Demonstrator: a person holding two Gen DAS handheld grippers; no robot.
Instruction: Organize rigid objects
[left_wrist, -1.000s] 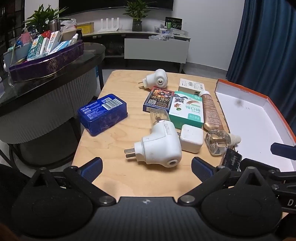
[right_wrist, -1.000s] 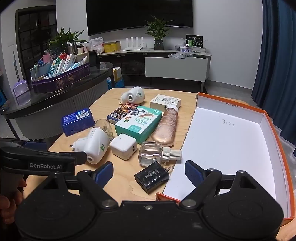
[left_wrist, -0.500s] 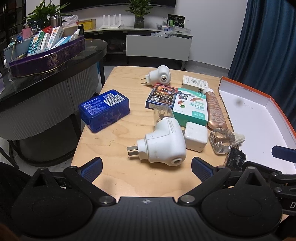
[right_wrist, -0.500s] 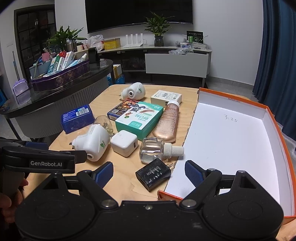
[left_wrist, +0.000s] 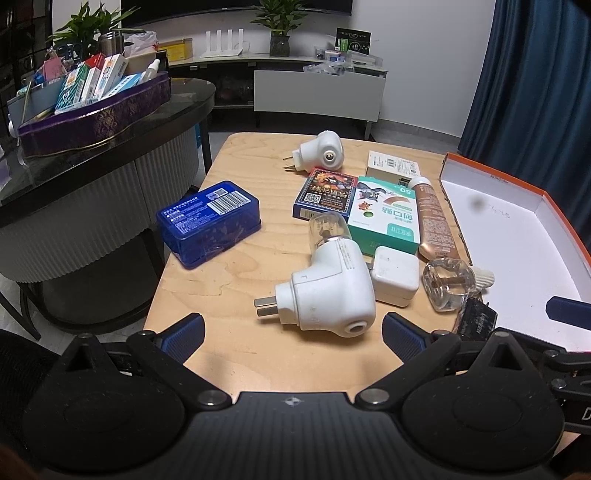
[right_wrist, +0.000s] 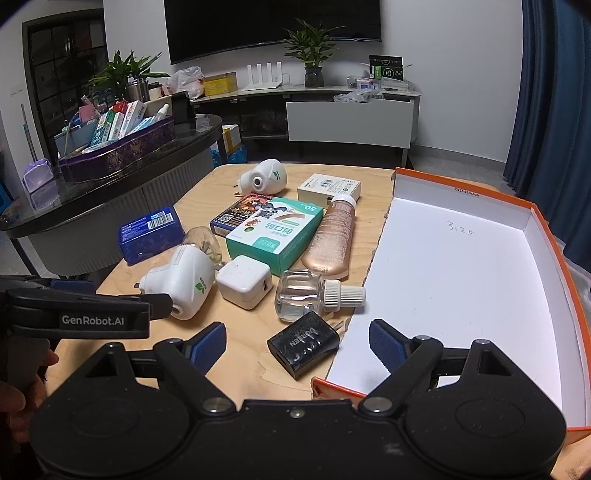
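Loose items lie on a wooden table (left_wrist: 229, 288). My left gripper (left_wrist: 293, 332) is open, just short of a white plug-in vaporizer (left_wrist: 325, 291) that lies between its fingertips. My right gripper (right_wrist: 297, 347) is open, with a black charger (right_wrist: 304, 343) between its fingertips. Nearby lie a white cube charger (right_wrist: 243, 282), a clear refill bottle (right_wrist: 306, 293), a green box (right_wrist: 275, 234), a rose-gold tube (right_wrist: 330, 236), a card box (left_wrist: 325, 192), a blue case (left_wrist: 208, 221), a second vaporizer (left_wrist: 319, 151) and a small white box (right_wrist: 328, 188). An open orange box (right_wrist: 461, 280) stands at the right.
A dark round side table (left_wrist: 110, 125) with a purple tray (left_wrist: 96, 118) of packages stands left of the wooden table. A TV cabinet (right_wrist: 347, 114) and blue curtain (left_wrist: 535, 74) are behind. My left gripper also shows in the right wrist view (right_wrist: 92, 314).
Both grippers have drawn closer to the table items and slightly lower. The vaporizer and black charger now sit nearer the fingertips. Both stay open.
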